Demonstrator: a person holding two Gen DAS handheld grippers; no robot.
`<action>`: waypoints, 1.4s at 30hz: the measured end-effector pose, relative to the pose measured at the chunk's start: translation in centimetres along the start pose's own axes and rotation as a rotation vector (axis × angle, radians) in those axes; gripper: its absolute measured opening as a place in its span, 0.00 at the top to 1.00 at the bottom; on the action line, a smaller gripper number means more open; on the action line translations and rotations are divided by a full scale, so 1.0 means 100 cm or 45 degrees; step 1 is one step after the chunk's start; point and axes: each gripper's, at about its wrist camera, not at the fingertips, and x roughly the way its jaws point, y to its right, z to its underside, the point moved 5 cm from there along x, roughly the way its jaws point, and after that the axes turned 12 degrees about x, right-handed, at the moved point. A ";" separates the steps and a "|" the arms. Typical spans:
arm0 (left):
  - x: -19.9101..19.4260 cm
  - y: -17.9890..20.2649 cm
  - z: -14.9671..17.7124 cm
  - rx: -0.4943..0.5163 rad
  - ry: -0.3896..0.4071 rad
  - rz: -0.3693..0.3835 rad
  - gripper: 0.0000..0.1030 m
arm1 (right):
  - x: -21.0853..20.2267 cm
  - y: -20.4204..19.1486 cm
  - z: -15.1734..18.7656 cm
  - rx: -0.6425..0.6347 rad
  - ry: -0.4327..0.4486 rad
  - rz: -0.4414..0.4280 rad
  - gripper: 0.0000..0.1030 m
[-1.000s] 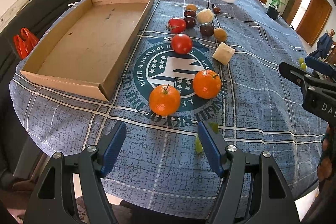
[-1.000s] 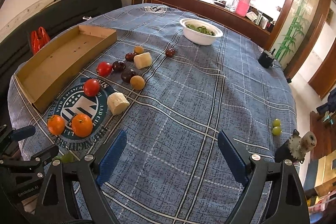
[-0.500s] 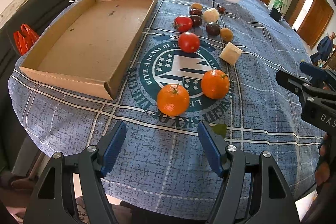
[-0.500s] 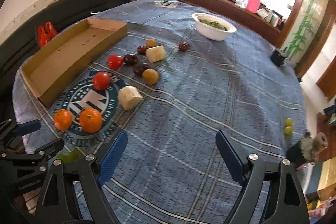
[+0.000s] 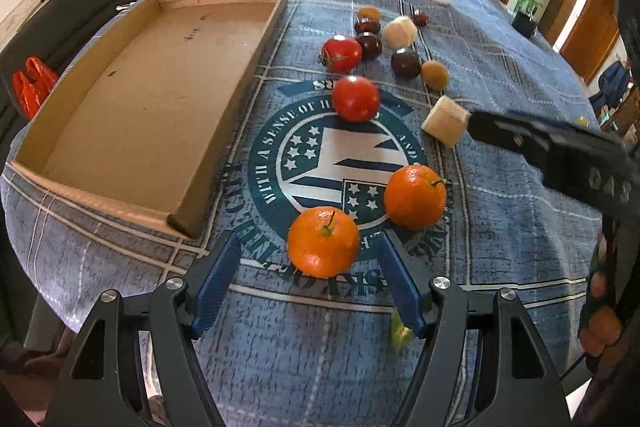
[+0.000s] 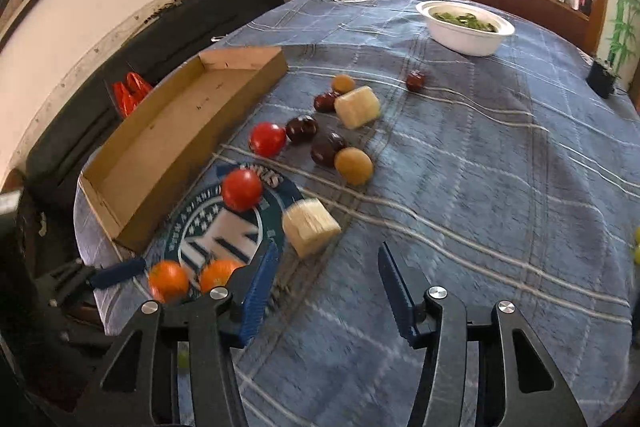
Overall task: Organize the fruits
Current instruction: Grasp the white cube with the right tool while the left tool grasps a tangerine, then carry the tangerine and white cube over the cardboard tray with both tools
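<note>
The fruits lie loose on the blue checked tablecloth (image 5: pixel 500 67); none is yet in the shallow cardboard tray (image 5: pixel 140 99), so everything is left to do. The left gripper (image 5: pixel 310 263), jaws wide and empty, nearly frames a glossy round orange (image 5: pixel 323 242). The right gripper (image 6: pixel 326 275), jaws closing on nothing, approaches a pale cut block (image 6: pixel 311 225).

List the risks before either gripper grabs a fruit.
The near orange sits just ahead of the open left gripper; a nudge may roll it into the second orange. The right gripper, closing on nothing, may bump the pale cut chunk.
</note>
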 end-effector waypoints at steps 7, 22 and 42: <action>0.000 0.002 0.002 0.047 0.035 -0.016 0.53 | 0.040 -0.009 -0.006 -0.008 -0.083 -0.002 0.62; -0.039 -0.002 -0.004 0.046 0.114 -0.039 0.70 | -0.001 -0.017 -0.004 0.037 -0.006 -0.099 0.65; -0.076 -0.076 -0.011 -0.073 0.219 -0.208 0.70 | -0.009 -0.080 -0.002 -0.075 -0.007 -0.187 0.65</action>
